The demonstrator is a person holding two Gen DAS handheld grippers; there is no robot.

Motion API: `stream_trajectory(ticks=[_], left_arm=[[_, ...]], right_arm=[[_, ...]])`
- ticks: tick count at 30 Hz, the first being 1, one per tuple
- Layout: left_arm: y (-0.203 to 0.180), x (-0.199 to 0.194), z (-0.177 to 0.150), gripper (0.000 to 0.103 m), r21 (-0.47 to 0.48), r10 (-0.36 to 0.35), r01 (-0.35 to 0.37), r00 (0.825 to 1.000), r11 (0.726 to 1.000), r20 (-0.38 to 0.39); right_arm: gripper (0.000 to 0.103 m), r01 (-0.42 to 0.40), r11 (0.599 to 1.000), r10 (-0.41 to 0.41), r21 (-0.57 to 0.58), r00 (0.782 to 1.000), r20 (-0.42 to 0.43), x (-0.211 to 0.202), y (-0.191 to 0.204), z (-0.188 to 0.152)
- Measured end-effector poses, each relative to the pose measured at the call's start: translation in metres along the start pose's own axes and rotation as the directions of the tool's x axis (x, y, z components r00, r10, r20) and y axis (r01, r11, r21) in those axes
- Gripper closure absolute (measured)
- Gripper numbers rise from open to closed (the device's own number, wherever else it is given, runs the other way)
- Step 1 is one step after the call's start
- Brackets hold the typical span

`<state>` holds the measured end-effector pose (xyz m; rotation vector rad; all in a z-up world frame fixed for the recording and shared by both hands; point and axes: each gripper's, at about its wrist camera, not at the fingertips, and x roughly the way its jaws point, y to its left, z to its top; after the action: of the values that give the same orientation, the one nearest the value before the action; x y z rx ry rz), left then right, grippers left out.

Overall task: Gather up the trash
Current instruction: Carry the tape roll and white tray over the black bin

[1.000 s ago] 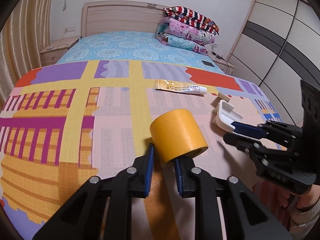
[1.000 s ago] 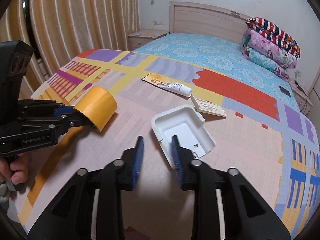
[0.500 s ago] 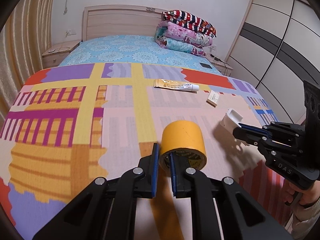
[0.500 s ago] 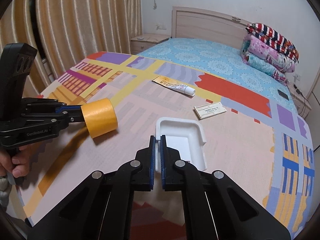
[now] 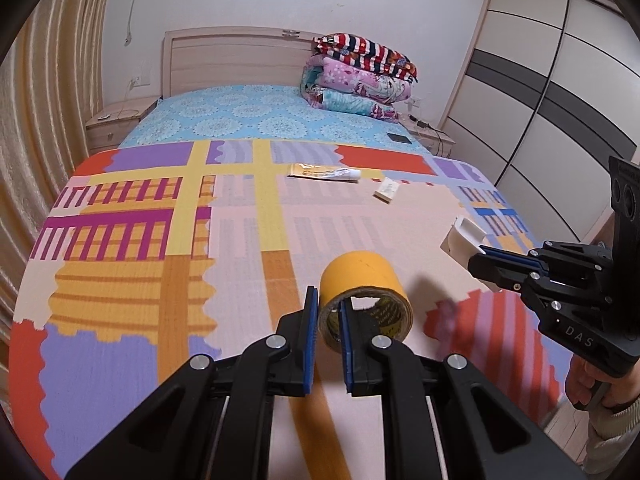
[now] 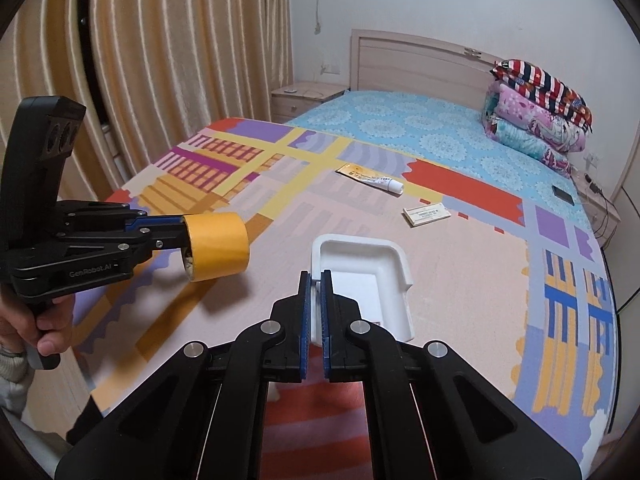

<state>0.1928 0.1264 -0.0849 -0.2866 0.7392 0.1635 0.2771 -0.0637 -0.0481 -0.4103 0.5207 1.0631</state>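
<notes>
My left gripper (image 5: 329,307) is shut on the wall of a yellow tape roll (image 5: 366,286), held in the air above the foot of the bed; the same tape roll (image 6: 218,246) and left gripper (image 6: 180,236) show at the left of the right wrist view. My right gripper (image 6: 316,292) is shut on the near rim of a white foam tray (image 6: 362,276), lifted off the bedspread. In the left wrist view this white tray (image 5: 464,238) sticks out of the right gripper (image 5: 482,254) at the right. A yellow-and-white tube (image 5: 324,172) and a small cream box (image 5: 387,191) lie on the patterned bedspread (image 5: 140,240) farther up.
Folded quilts (image 5: 360,76) are stacked by the headboard. A dark phone (image 5: 399,138) lies on the blue sheet. Curtains (image 6: 160,60) hang along the left side, wardrobe doors (image 5: 560,100) on the right. Nightstands (image 5: 120,120) flank the bed. A person's hand (image 6: 36,328) holds each grip.
Both grippers closed, the left on the tape roll and the right on the white tray, then lifted them and drew back toward the foot of the bed.
</notes>
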Motion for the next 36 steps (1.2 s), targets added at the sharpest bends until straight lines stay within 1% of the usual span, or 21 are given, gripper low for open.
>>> stream_trajectory(ticks=[9, 15, 19, 22, 26, 30, 33, 36], left_arm=[[-0.022, -0.037, -0.018, 0.093, 0.037, -0.016, 0.015, 1.000, 0.999, 0.025], [-0.033, -0.057, -0.039, 0.093, 0.051, -0.018, 0.017, 1.000, 0.999, 0.021], [-0.039, -0.071, -0.060, 0.093, 0.055, -0.031, 0.030, 0.999, 0.998, 0.010], [-0.040, -0.080, -0.079, 0.093, 0.038, -0.064, 0.064, 0.998, 0.997, -0.003], [-0.045, -0.088, -0.101, 0.093, 0.040, -0.079, 0.080, 0.997, 0.996, -0.023], [-0.050, -0.094, -0.122, 0.093, 0.044, -0.104, 0.105, 0.994, 0.993, -0.032], [-0.051, -0.095, -0.140, 0.093, 0.037, -0.115, 0.117, 0.992, 0.992, -0.055], [-0.056, -0.090, -0.163, 0.093, 0.046, -0.128, 0.134, 0.986, 0.990, -0.107]], right_arm=[[0.098, 0.010, 1.000, -0.009, -0.018, 1.000, 0.024, -0.039, 0.023, -0.021], [0.098, 0.002, 1.000, -0.002, -0.024, 0.999, 0.035, -0.065, 0.042, -0.041], [0.098, 0.008, 0.999, -0.007, -0.037, 0.999, 0.036, -0.079, 0.055, -0.057], [0.098, 0.010, 0.999, -0.009, -0.048, 0.999, 0.033, -0.089, 0.064, -0.072], [0.098, -0.002, 0.999, 0.003, -0.043, 1.000, 0.026, -0.102, 0.076, -0.093], [0.098, -0.034, 0.999, 0.034, -0.024, 0.999, 0.009, -0.107, 0.087, -0.118], [0.098, -0.028, 0.999, 0.028, -0.016, 1.000, 0.003, -0.109, 0.098, -0.142], [0.098, -0.041, 0.999, 0.041, -0.015, 0.999, -0.029, -0.105, 0.108, -0.161]])
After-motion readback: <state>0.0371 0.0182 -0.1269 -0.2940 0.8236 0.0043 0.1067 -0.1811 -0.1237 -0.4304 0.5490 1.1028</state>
